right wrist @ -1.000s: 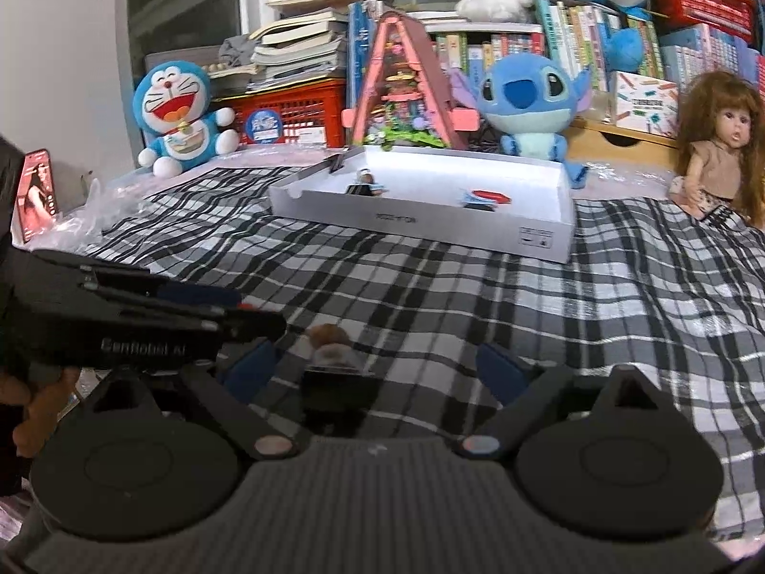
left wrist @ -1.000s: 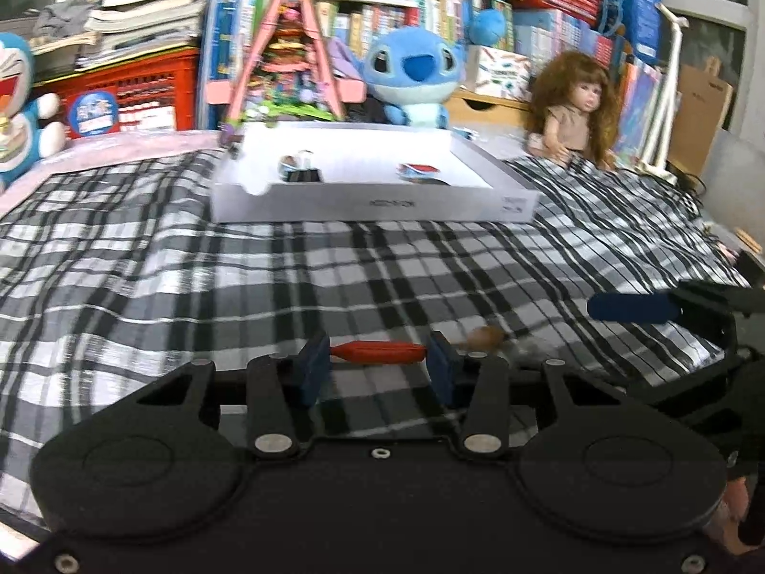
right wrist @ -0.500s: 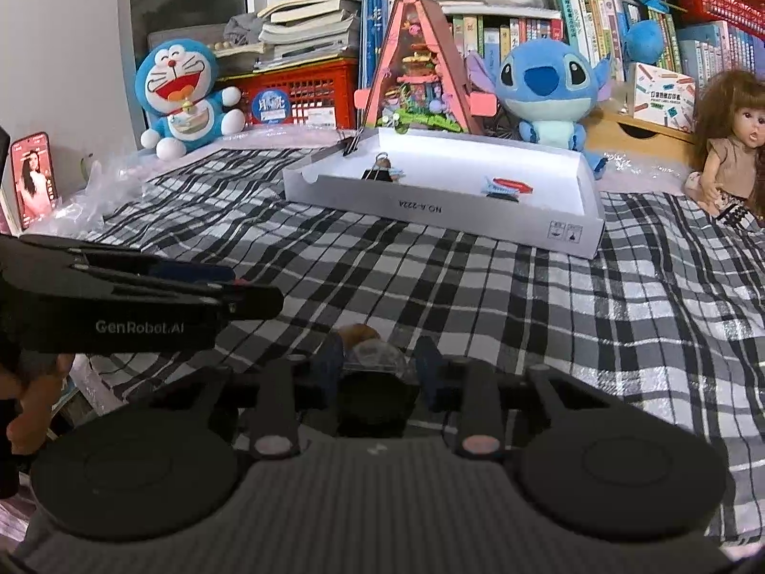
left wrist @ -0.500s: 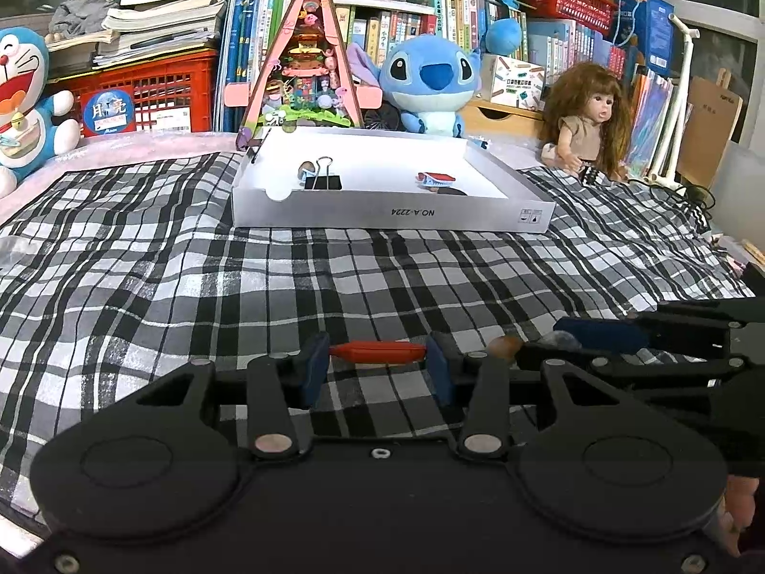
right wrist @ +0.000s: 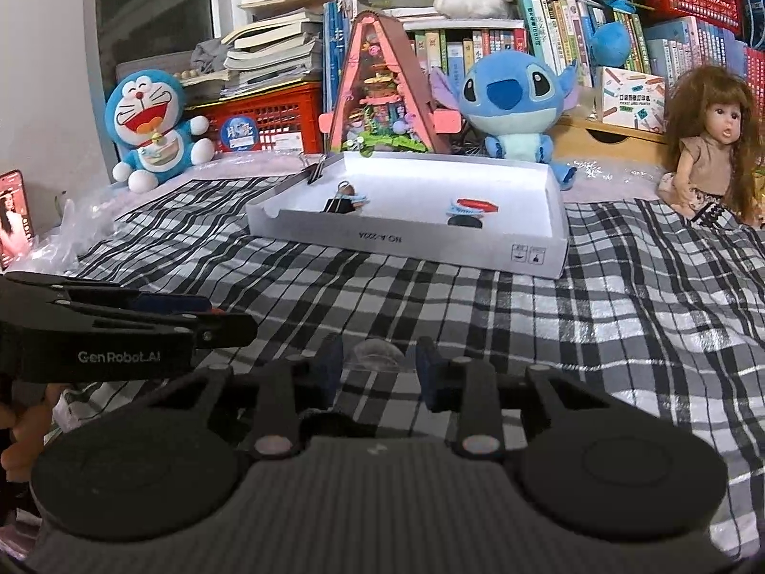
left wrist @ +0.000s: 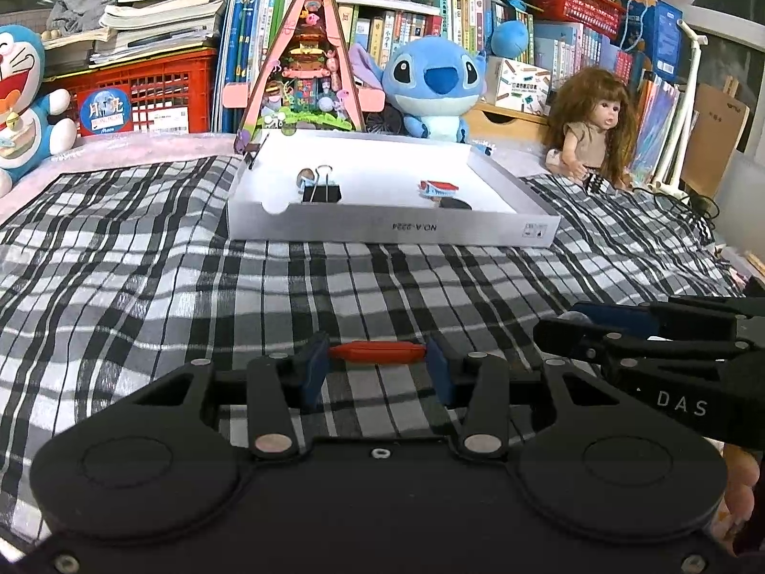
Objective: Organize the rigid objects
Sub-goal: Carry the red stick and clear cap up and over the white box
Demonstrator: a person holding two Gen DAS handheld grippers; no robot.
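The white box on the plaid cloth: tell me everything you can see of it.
The white box is a shallow, open-topped tray, cardboard by its look, lying flat on the plaid cloth in front of the plush toys. Its near wall carries upside-down print, a small label at the right end and a notch at the left. A black binder clip grips its far left corner. Inside lie another binder clip and a small red-topped item.

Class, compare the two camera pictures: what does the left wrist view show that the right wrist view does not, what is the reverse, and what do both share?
Left wrist only: the left hand-held gripper shut on a red stick.
Right wrist only: a phone at the left edge, and the right hand-held gripper shut on a small clear thing.
Both: the white box, a black clip inside it, and the checked cloth.
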